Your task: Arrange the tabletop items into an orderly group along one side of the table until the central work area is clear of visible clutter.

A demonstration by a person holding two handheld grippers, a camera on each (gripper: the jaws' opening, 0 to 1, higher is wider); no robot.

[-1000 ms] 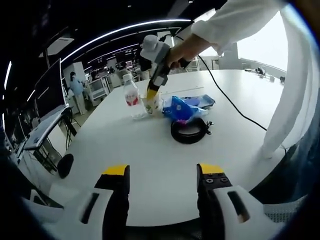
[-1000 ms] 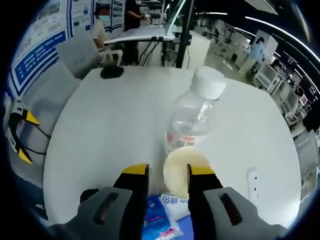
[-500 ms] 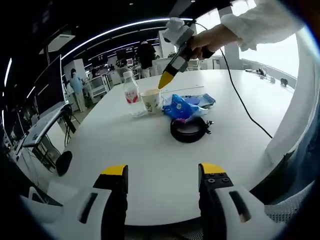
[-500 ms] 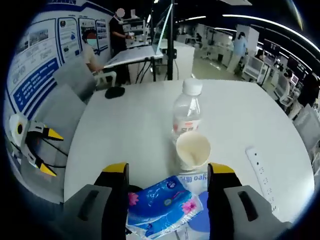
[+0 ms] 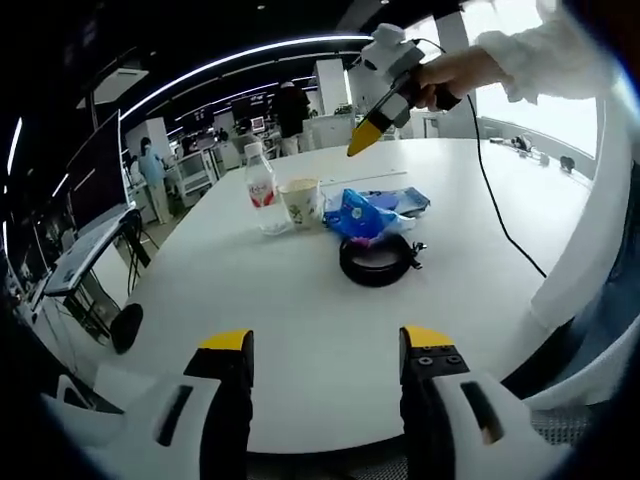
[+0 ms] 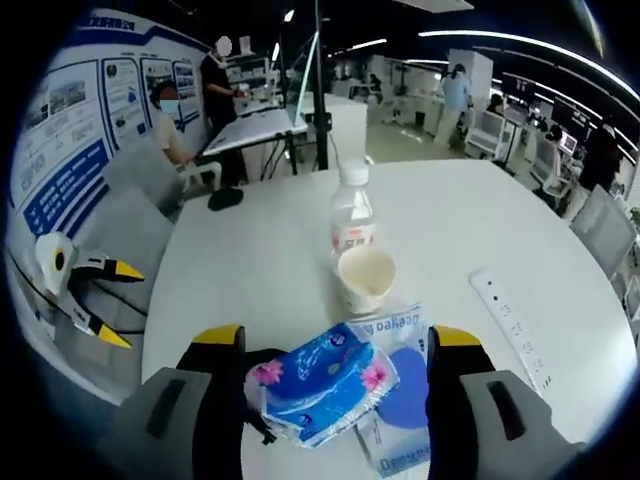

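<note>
On the white round table (image 5: 300,310) stand a clear water bottle (image 5: 262,190) and a paper cup (image 5: 302,202), side by side. To their right lie a blue tissue pack (image 5: 360,215), a flat blue-and-white packet (image 5: 408,200) and a black coiled cable (image 5: 377,260). My left gripper (image 5: 325,345) hovers open at the near edge, far from them. My right gripper (image 5: 363,140) hangs in the air above the group. In the right gripper view it (image 6: 335,340) is open over the tissue pack (image 6: 325,380), with the cup (image 6: 365,278) and bottle (image 6: 350,215) beyond. The left gripper (image 6: 122,305) shows open at the left.
A white power strip (image 6: 510,325) lies right of the packet (image 6: 405,405). A black cord (image 5: 500,215) trails from the right gripper across the table. A person's white sleeve (image 5: 590,200) stands at the right. Desks, chairs and people fill the room behind.
My right gripper has let go of the paper cup, opened wide and pulled up and back from it. The cup stays next to the bottle. The left gripper has barely moved.
</note>
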